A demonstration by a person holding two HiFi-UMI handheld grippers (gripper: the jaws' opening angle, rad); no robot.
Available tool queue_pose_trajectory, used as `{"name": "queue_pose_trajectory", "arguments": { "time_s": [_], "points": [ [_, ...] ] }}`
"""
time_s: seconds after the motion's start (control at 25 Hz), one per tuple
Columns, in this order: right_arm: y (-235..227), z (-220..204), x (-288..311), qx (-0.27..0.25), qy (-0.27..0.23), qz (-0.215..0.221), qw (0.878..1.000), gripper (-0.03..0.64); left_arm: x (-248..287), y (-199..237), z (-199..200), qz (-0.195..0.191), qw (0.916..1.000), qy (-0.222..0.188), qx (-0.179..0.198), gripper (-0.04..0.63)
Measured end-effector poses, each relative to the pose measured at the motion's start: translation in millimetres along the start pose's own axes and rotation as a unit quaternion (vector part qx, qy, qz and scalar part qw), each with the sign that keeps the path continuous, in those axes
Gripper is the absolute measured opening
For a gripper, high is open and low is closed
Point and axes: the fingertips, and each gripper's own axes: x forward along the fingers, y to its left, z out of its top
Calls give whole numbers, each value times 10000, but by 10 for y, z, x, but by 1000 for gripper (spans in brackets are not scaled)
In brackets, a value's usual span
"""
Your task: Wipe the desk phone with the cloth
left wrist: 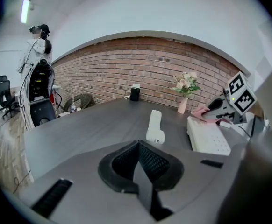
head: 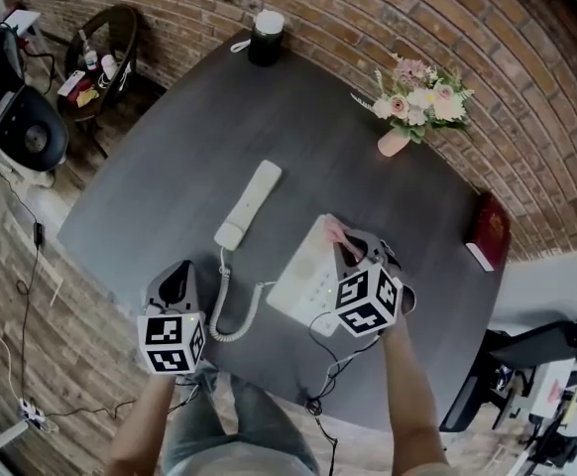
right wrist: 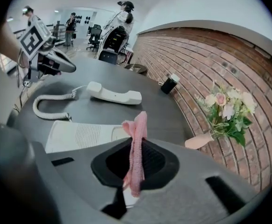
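From the head view: the desk phone (head: 303,271) sits by the near edge of the dark desk (head: 298,127), its handset (head: 249,203) lying off the hook toward the middle, the coiled cord (head: 231,315) looping between them. The right gripper (head: 353,251) is over the phone's far end with a pink cloth (head: 336,231) at its tip; the left gripper (head: 176,281) hangs at the near left edge, apart from the phone. Flowers (head: 417,102) stand near the far right edge. Left gripper view: jaws pressed together, nothing between them. Right gripper view: jaws clenched on the cloth, which sticks up above them, the phone just beyond.
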Motion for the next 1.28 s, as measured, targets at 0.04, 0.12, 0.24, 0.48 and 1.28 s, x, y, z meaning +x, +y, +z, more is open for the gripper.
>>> {"name": "queue_pose_trajectory", "arguments": {
  "time_s": [0.04,0.12,0.24,0.48,1.28],
  "points": [
    [-6,-1,22,-107,52,-24,9999,21,-1,8,-4,16,10000,-1,-12,-2],
    [10,-8,70,-294,166,14,9994,21,-3,26,-7,40,10000,-4,-37,-2],
    [65,-5,117,-313,246,189,9990,21,-22,54,1,84,9999,-8,-67,-2],
    [82,-20,134,-177,288,294,9990,21,-18,52,0,102,9999,-31,-82,-2],
    [614,-19,16,62,464,627,9969,21,-205,188,-56,-14,10000,-26,-29,-2]
  ]
}}
